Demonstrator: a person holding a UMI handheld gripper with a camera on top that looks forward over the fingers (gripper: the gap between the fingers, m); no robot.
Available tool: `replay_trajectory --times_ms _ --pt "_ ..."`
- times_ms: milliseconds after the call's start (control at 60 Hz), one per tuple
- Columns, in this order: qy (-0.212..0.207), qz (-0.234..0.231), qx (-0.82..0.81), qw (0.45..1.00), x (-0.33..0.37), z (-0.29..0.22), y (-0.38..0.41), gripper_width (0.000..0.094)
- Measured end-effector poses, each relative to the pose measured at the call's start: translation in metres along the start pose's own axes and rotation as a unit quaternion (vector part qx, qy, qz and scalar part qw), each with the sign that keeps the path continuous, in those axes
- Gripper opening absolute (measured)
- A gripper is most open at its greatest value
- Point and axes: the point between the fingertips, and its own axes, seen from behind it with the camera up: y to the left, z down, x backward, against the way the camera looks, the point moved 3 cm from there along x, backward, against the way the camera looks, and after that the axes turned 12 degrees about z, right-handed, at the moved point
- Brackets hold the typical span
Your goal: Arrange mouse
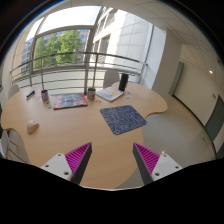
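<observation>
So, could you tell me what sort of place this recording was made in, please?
Probably an office or study space: a curved wooden desk bears a mouse, a dark mousepad and a laptop, with a railing and large windows beyond. The gripper hangs open above the desk.

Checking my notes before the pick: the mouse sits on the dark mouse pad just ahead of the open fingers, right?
Not quite. The gripper view shows the mouse on the bare table, well apart from the dark mouse pad. The gripper is open, as you said.
</observation>
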Motion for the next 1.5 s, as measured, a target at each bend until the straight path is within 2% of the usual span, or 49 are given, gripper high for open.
replay_trajectory --times_ms 167,300,400,533,717,883,1050,1217,1317,1350,1450,1500 --pt "0.011 0.019 0.001 1.0 0.011 0.018 0.009 0.0847" --pt "0.033 0.023 -0.013 0.999 0.05 0.059 0.065 0.0848" --pt "0.041 0.005 -0.019 0.999 0.073 0.083 0.119 0.085" --pt "0.039 -0.05 -0.007 0.998 0.094 0.095 0.207 0.0851" --pt "0.018 -0.133 0.015 0.991 0.084 0.086 0.335 0.0853" --pt "-0.001 -0.188 0.031 0.982 0.042 0.057 0.441 0.0851" --pt "-0.002 -0.203 0.032 0.979 -0.013 0.023 0.518 0.0851" --pt "0.027 -0.204 0.031 0.978 -0.053 0.013 0.557 0.0857" --pt "0.016 -0.216 0.043 0.975 -0.062 0.002 0.572 0.0806" --pt "0.012 -0.218 0.051 0.975 -0.065 0.001 0.576 0.0766" --pt "-0.009 -0.217 0.07 0.974 -0.073 -0.005 0.584 0.0563" --pt "-0.01 -0.227 0.07 0.971 -0.072 -0.007 0.585 0.0548"
